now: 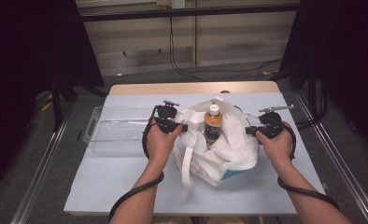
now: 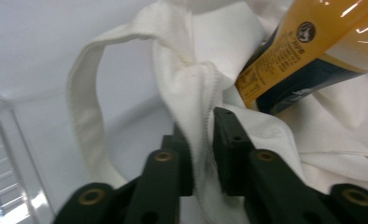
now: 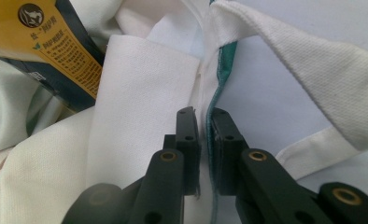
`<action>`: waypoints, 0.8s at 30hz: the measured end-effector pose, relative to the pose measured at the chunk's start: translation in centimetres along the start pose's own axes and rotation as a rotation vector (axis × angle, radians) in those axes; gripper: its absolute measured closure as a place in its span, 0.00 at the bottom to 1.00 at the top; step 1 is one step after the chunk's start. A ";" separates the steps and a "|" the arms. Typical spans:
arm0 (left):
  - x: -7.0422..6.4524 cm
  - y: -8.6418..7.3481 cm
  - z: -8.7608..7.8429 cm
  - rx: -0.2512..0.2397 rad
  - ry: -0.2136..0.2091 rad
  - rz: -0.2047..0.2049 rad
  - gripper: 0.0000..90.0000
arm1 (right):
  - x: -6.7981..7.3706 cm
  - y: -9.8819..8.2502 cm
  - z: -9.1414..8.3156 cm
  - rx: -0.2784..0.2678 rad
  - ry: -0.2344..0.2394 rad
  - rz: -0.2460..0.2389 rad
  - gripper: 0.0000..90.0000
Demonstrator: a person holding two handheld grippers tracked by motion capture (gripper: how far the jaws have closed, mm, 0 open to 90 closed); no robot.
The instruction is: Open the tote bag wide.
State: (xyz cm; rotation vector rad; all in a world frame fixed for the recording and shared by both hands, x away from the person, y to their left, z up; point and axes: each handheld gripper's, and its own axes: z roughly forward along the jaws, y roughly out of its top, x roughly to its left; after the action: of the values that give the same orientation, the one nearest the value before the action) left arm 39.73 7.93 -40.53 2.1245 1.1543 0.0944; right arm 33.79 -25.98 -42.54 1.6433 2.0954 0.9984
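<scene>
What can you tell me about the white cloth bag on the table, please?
The white cloth bag is soft woven fabric with stitched hems, long strap handles and a green inner edge. It sits crumpled but open on the table's pale grey cover, beside a clear plastic tray. An orange drink bottle with a white cap stands inside. The left gripper pinches its rim on one side, the right gripper on the other.

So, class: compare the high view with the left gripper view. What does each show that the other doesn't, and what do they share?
High view alone: both hands, the right gripper at the bag's far rim, the bottle's white cap, the floor around the table.
Left gripper view alone: the left gripper, jaws pinched on the bag's stitched hem, and the bottle's label print.
Shared: white cloth bag, orange bottle, clear tray.
</scene>
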 end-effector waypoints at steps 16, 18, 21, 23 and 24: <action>1.4 -1.8 1.6 0.075 0.106 0.015 0.97 | -1.0 -1.6 1.6 0.016 0.017 0.023 0.95; 1.5 -2.2 2.0 0.081 0.114 0.007 0.97 | -1.1 -1.9 1.9 0.023 0.011 0.026 0.96; 1.5 -2.6 2.3 0.087 0.120 0.019 0.97 | -1.4 -2.4 2.3 0.017 0.023 0.036 0.96; 1.5 -2.7 2.3 0.090 0.118 0.024 0.97 | -1.4 -2.6 2.3 0.017 0.021 0.034 0.96; 1.6 -2.9 2.6 0.089 0.112 0.021 0.97 | -1.4 -2.7 2.3 0.013 0.023 0.034 0.96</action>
State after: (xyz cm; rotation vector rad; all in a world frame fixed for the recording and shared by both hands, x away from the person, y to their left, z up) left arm 39.59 8.74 -44.64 2.2343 1.2221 0.1764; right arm 33.66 -26.76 -46.28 1.6874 2.0995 1.0205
